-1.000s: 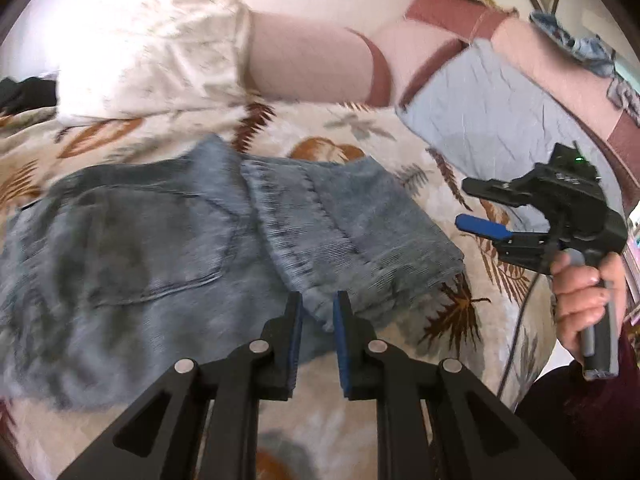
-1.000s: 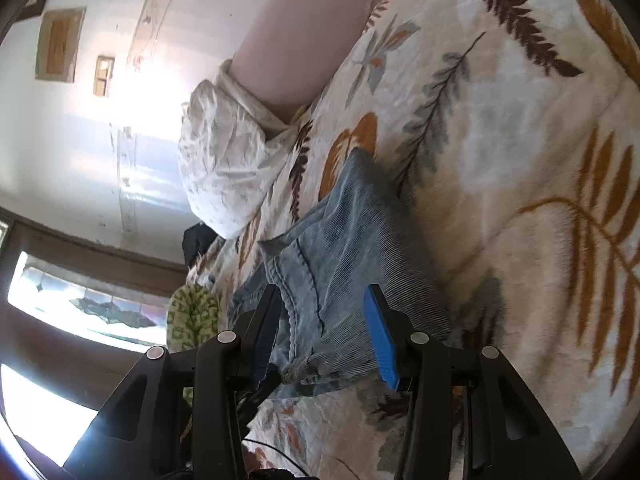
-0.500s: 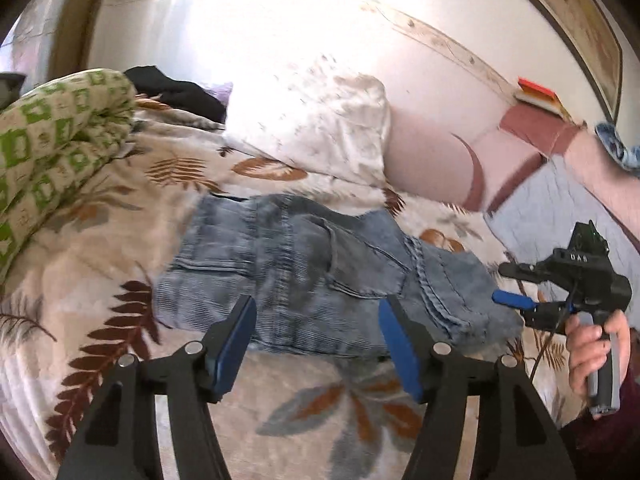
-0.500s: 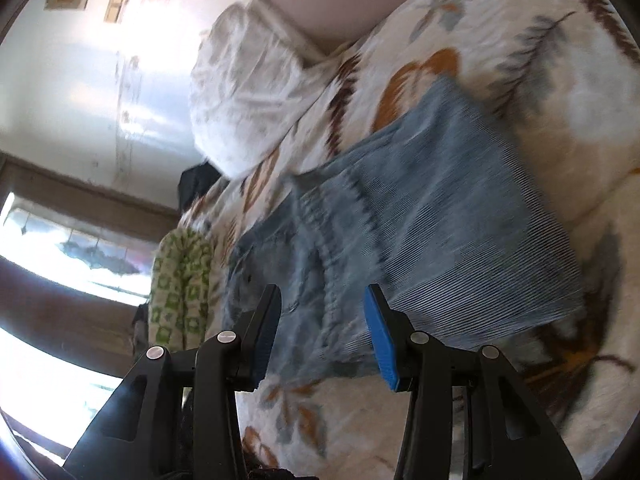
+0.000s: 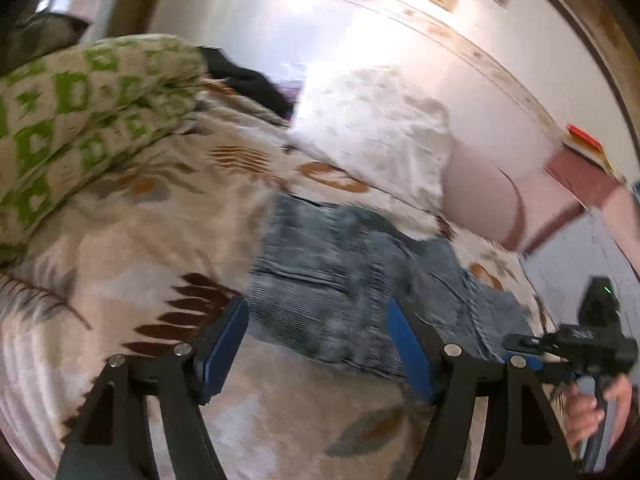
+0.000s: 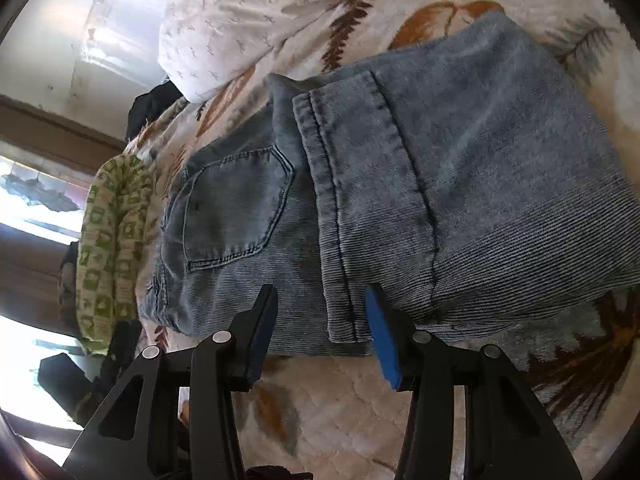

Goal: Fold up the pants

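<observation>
Jaws of the left gripper (image 5: 316, 348) and right gripper (image 6: 320, 330) are both opening, empty, over the folded jeans (image 6: 460, 184); the final fold probably needs a grip on the hem at twelve o'clock.

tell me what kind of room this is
Most likely a bedroom: the folded jeans lie on a bed's leaf-print blanket, with a white pillow and a green patterned quilt beside them.

Pants (image 6: 400, 184): folded, lying flat on bed.
Faded blue ribbed denim. Legs are doubled over the seat, hem edges with double stitching running across the top layer. One back pocket (image 6: 236, 212) is exposed on the lower layer. The bundle lies on the leaf-patterned bedspread (image 6: 360, 408), just below the white pillow (image 6: 240, 20).
</observation>
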### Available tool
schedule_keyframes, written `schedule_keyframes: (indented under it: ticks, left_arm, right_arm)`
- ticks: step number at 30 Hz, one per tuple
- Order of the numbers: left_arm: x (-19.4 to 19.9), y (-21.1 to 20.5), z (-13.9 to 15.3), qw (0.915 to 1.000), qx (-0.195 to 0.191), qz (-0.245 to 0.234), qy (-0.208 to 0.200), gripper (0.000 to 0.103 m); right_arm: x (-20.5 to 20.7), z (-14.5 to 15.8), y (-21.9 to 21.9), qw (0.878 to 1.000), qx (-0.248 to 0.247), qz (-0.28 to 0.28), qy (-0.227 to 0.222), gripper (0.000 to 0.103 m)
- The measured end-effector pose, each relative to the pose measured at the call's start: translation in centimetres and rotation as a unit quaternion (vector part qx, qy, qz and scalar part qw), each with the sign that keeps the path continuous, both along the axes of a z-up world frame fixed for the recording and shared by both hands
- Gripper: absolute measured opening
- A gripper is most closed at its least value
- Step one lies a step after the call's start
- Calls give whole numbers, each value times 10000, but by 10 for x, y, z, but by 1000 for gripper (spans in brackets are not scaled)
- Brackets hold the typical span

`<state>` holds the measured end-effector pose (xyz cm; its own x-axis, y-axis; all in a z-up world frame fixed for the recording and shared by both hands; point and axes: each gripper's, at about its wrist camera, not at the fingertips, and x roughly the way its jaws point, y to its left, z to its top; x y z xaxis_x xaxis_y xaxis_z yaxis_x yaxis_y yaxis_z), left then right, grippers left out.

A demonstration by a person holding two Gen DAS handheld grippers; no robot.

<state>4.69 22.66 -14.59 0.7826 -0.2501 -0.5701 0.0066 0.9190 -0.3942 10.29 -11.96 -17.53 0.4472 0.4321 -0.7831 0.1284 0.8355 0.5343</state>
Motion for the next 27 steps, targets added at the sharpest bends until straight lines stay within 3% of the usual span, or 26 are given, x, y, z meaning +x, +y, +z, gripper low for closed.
schedule_keyframes:
  ticks: [6, 15, 27]
  left_arm:
    - [1, 14, -6, 9991, -40, 396, 150, 74]
    - [2, 8, -7, 9995, 93, 269, 165, 74]
    - [5, 1, -9, 9994, 256, 155, 164, 74]
  right_arm:
    - [-2, 13, 6, 9986, -13, -21, -522, 48]
    - [0, 15, 7, 9960, -182, -214, -853, 48]
    - [-4, 23, -11, 9923, 16, -601, -1085, 48]
